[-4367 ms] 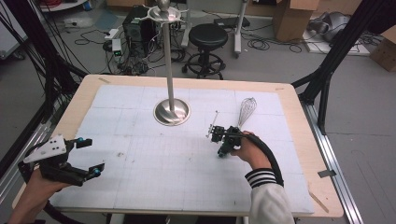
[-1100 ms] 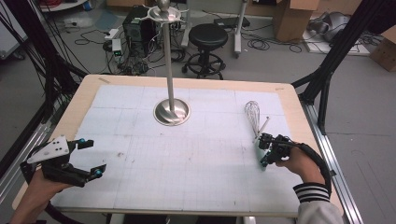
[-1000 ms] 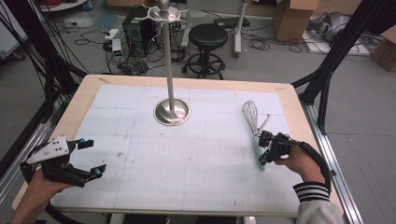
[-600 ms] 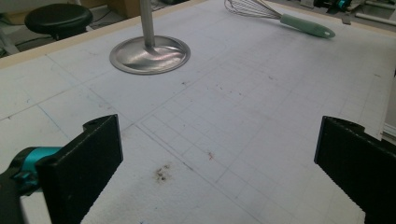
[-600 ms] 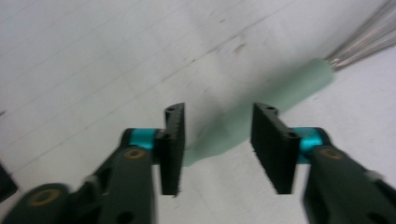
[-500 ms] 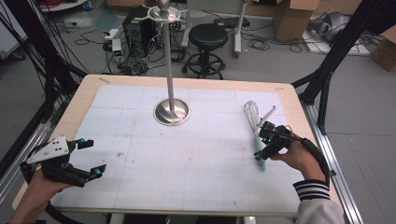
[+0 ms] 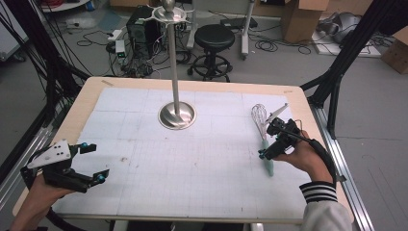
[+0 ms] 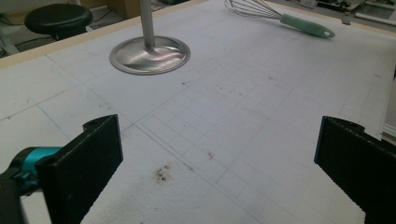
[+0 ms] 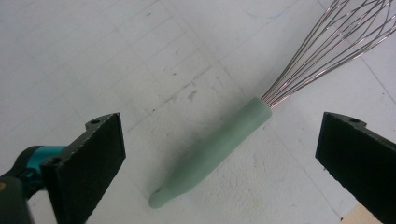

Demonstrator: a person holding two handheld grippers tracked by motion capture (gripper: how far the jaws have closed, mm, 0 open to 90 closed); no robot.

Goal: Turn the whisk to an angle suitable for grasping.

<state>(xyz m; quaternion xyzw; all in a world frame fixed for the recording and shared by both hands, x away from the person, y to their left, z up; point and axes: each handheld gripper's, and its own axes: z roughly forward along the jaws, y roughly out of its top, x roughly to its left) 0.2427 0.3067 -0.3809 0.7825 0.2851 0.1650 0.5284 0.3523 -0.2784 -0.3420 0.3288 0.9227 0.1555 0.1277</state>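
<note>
High view: I'm holding my right tool (image 7: pixel 275 140) over the whisk (image 7: pixel 263 137), jaws just opened wide; it's lying free near the surface's (image 7: pixel 202 192) right edge. Left tool (image 7: pixel 94 162) is gaping wide, empty.

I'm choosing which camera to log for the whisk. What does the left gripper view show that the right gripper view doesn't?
Left gripper view alone: the metal stand's round base, a black stool beyond the table edge, and the whole whisk lying far off.
Right gripper view alone: a close look at the whisk's green handle lying free between wide-open jaws, wires fanning to the upper right.
Both: the white gridded mat, the whisk, and a pair of open black jaws.
</note>
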